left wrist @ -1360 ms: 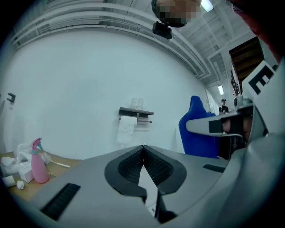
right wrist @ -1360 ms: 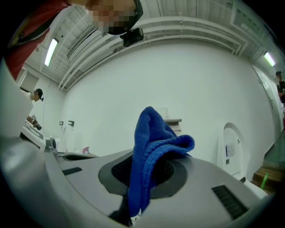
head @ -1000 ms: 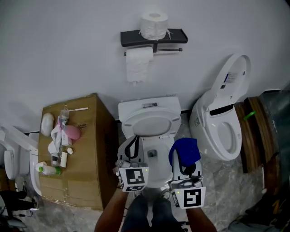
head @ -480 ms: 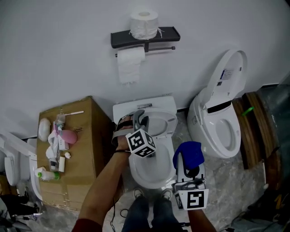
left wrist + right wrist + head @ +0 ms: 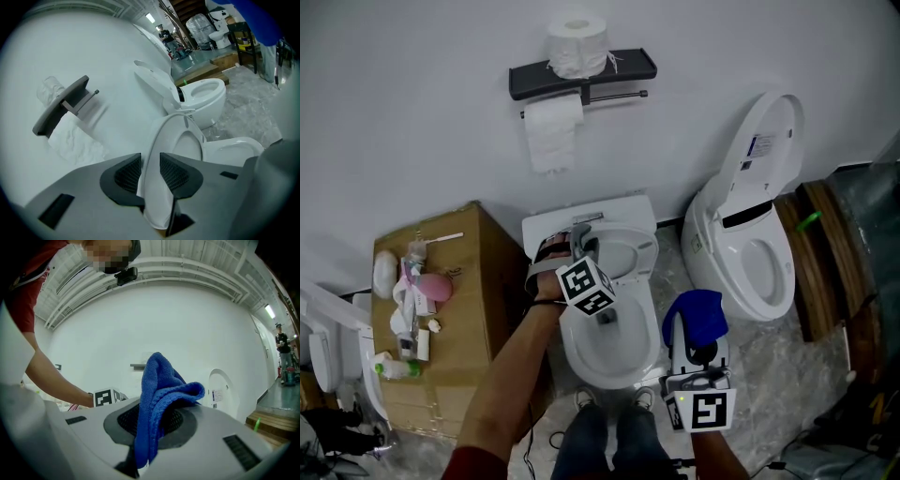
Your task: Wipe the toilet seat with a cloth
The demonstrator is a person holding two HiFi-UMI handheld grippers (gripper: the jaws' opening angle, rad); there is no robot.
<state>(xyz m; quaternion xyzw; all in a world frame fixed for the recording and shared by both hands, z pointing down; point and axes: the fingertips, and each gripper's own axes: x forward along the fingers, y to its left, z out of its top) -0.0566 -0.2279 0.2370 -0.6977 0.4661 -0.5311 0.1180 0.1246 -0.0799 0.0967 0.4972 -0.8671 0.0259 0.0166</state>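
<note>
- Seat (image 5: 628, 361): white and smooth. It appears to lie down on the bowl of the middle toilet (image 5: 623, 211), directly ahead of the person. No soiling can be made out at this size.
- Cloth (image 5: 164, 380): blue, coarse-knit, folded over itself. It is off the bowl's right side, apart from the seat, and has not yet touched it.
- Right gripper (image 5: 154, 425): clenched on the cloth. One fold is bunched between the pads and the rest stands up above the jaws.
- Lid (image 5: 180, 140): white, with a raised oval panel. It is tipped part-way up from the seat toward the tank and is not yet resting back.
- Left gripper (image 5: 150, 171): its jaws have just been opening. The lid's edge stands between them and both pads appear to bear on it, so it is judged to be grasping the lid.
- Step in hand, as judged: uncovering the seat. Wiping has not begun.
- Next move, as judged: carry the lid fully back until it leans by itself and let go without letting it drop. Then bring the cloth across and lay it flat on the seat ring.
- Surroundings: a box (image 5: 478, 281) bearing toiletries stands just left of the toilet. A second toilet (image 5: 712, 262), lid up, stands to the right. A paper holder (image 5: 623, 67) hangs on the wall above.
</note>
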